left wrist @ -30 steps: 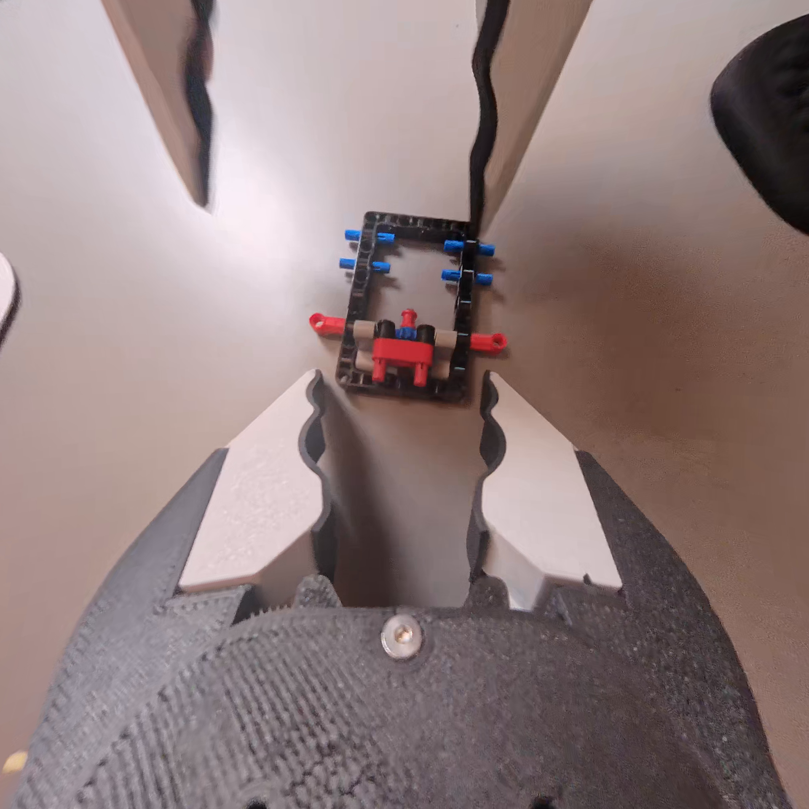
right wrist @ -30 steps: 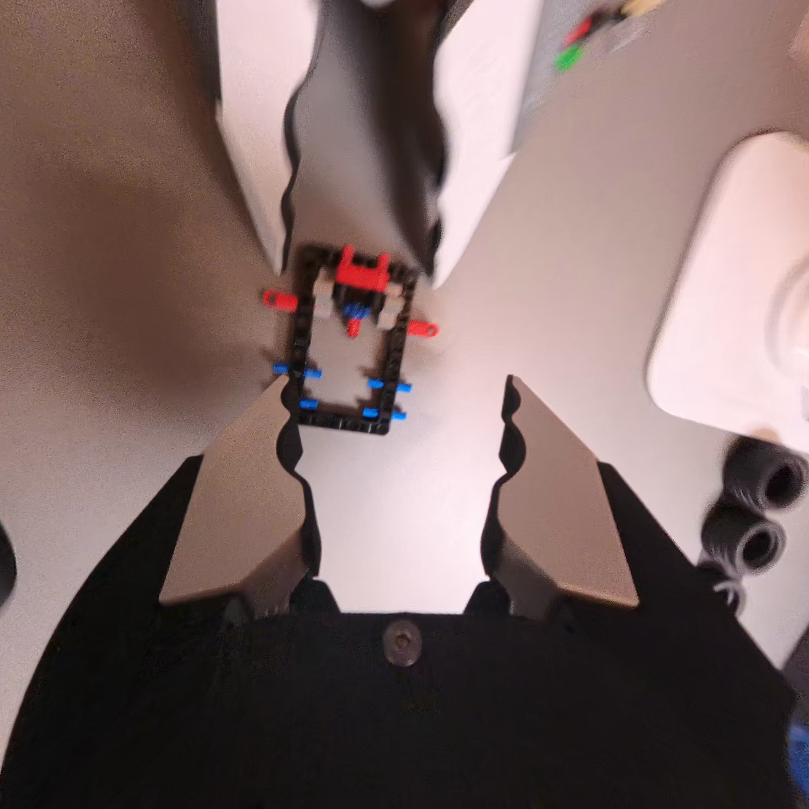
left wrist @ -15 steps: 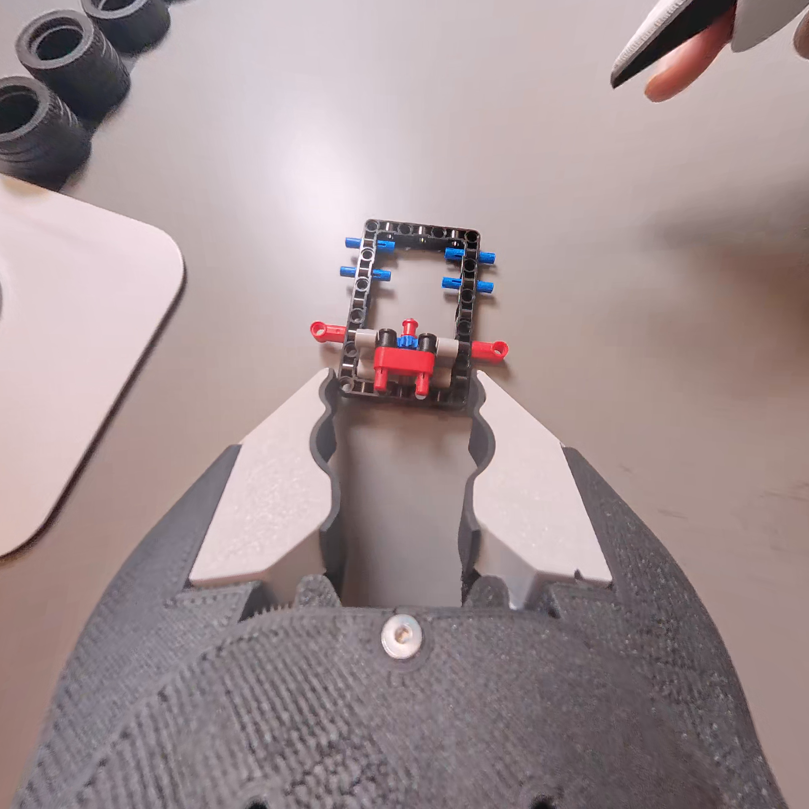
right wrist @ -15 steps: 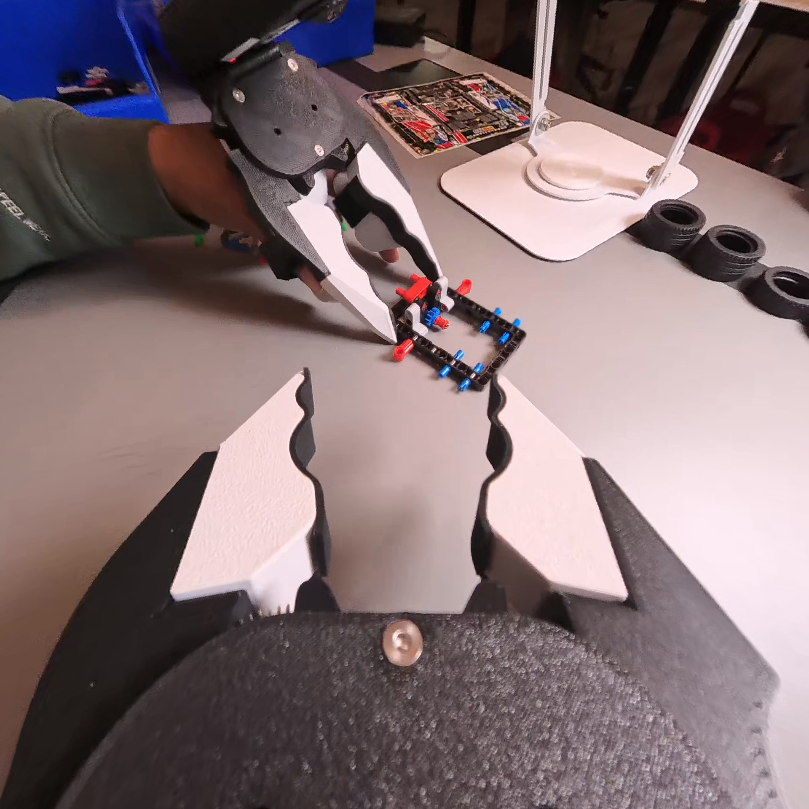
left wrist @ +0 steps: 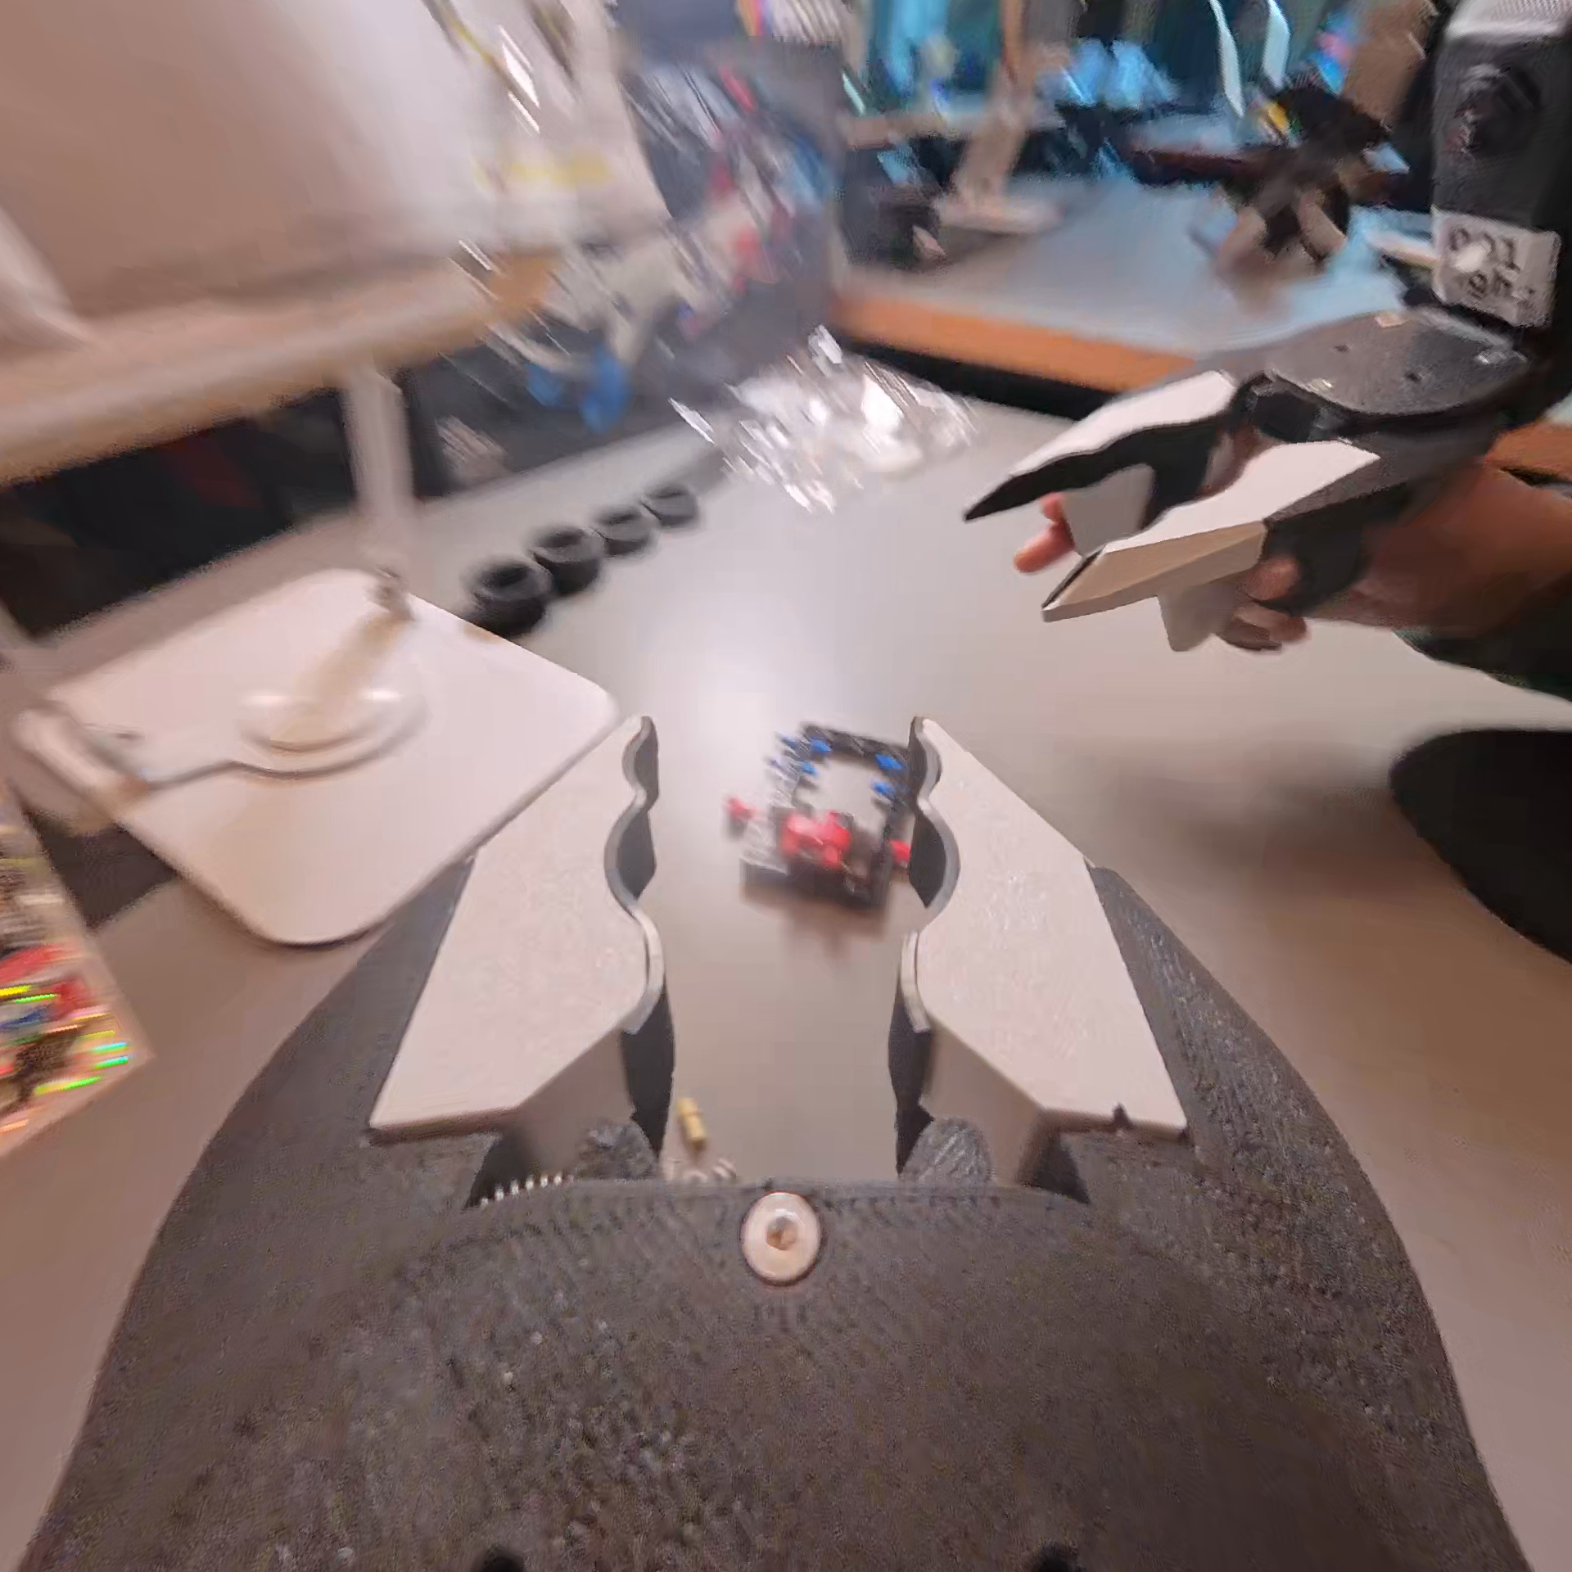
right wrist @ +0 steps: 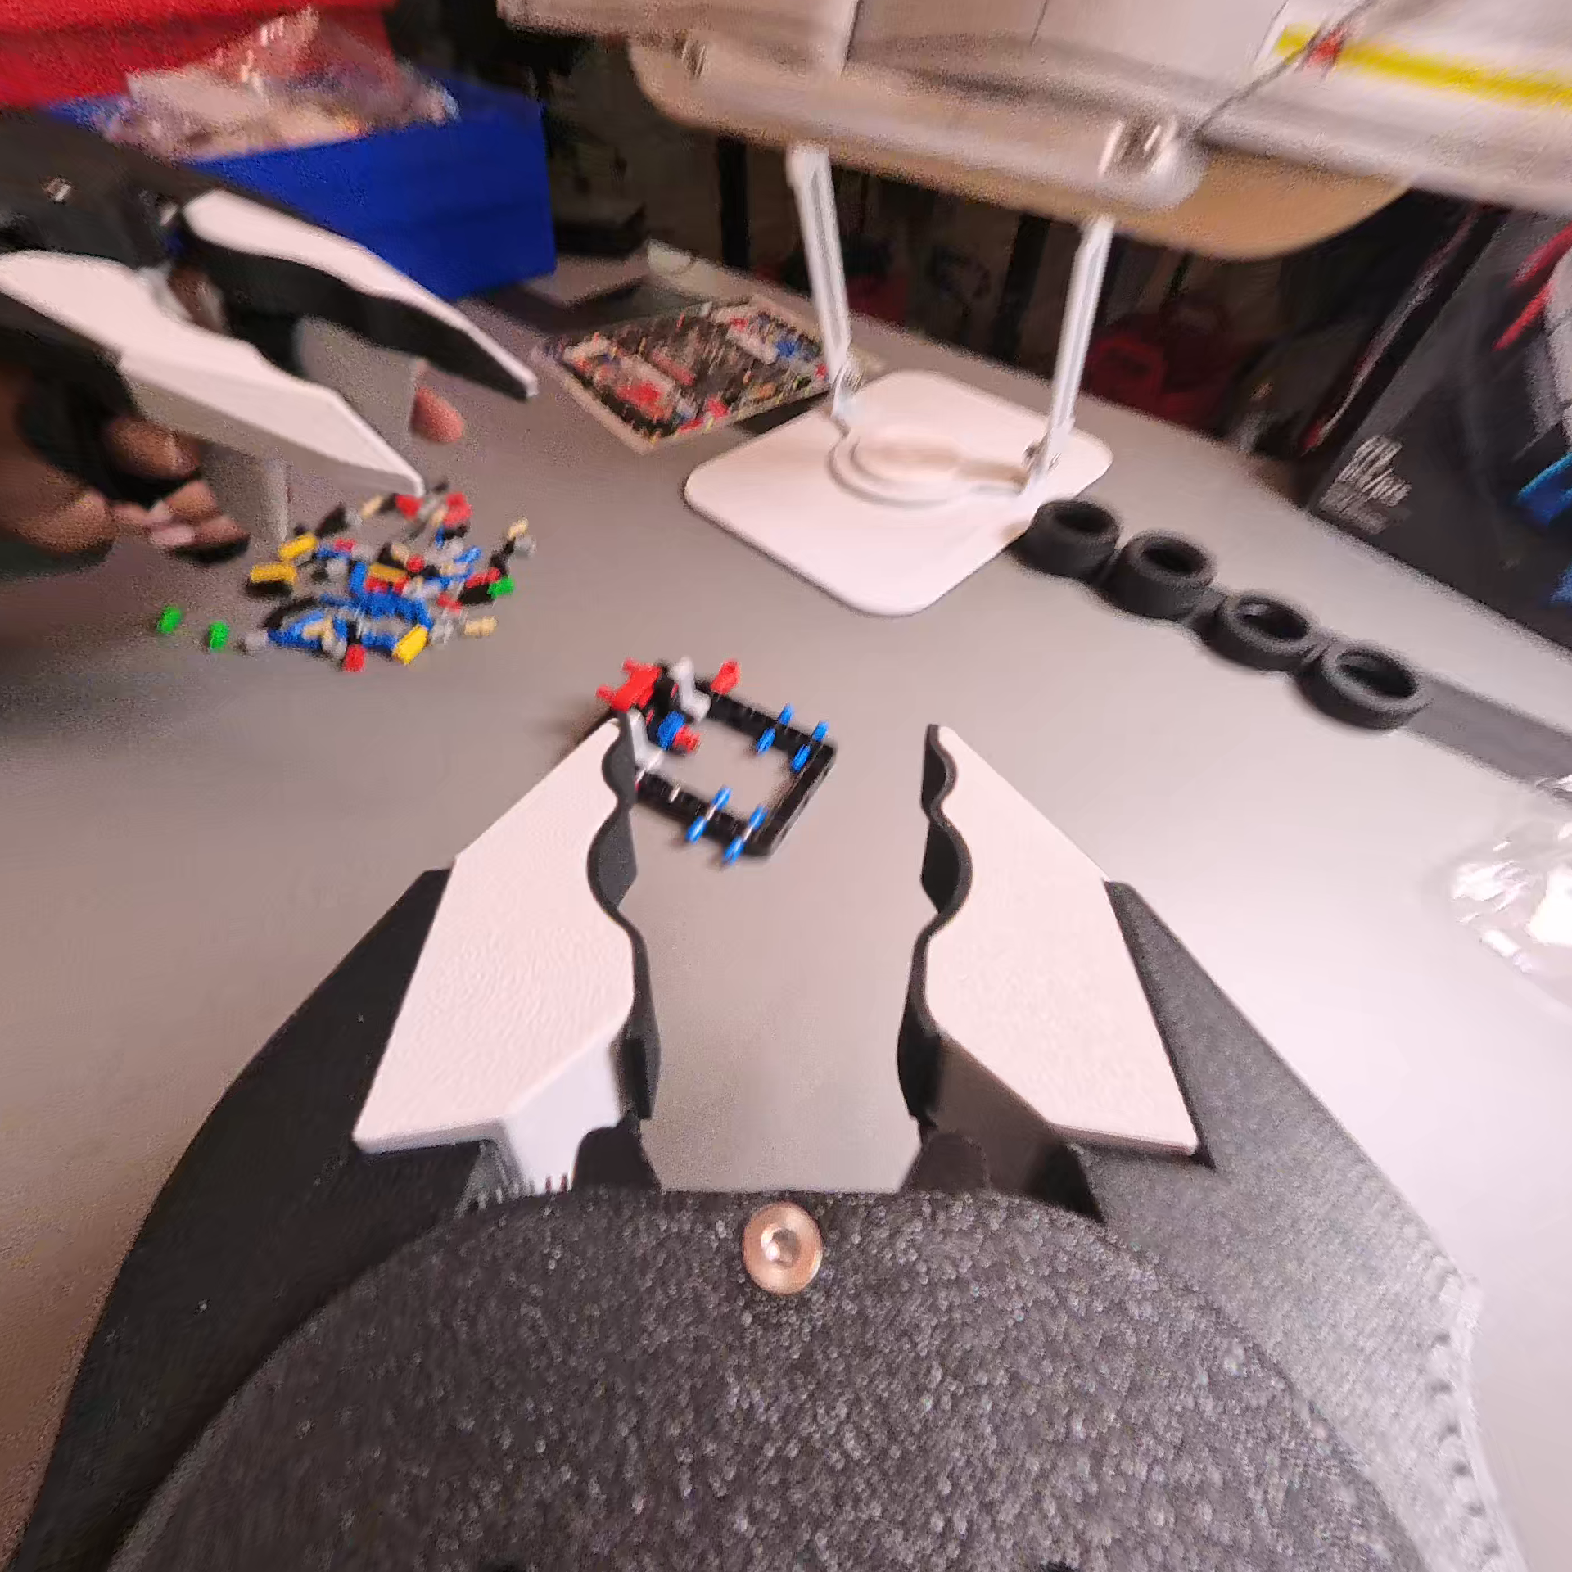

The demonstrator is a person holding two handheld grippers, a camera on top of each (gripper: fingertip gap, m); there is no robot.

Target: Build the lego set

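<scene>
The lego build is a black rectangular frame with blue pins along its sides and a red and grey assembly at one end. It lies flat on the grey table, also in the right wrist view. My left gripper is open and empty, raised above and short of the frame. It shows at the upper left of the right wrist view. My right gripper is open and empty, held back from the frame. It shows at the upper right of the left wrist view. Both views are blurred.
A pile of loose lego pieces lies left of the frame under the left gripper. A white stand base and an instruction booklet sit behind it. Several black tyres line up at the right. Clear plastic bags lie farther back.
My left gripper has lifted and pulled back from the frame's red end and opened wider. My right gripper has also drawn back and tilted up. The frame stays on the table.
</scene>
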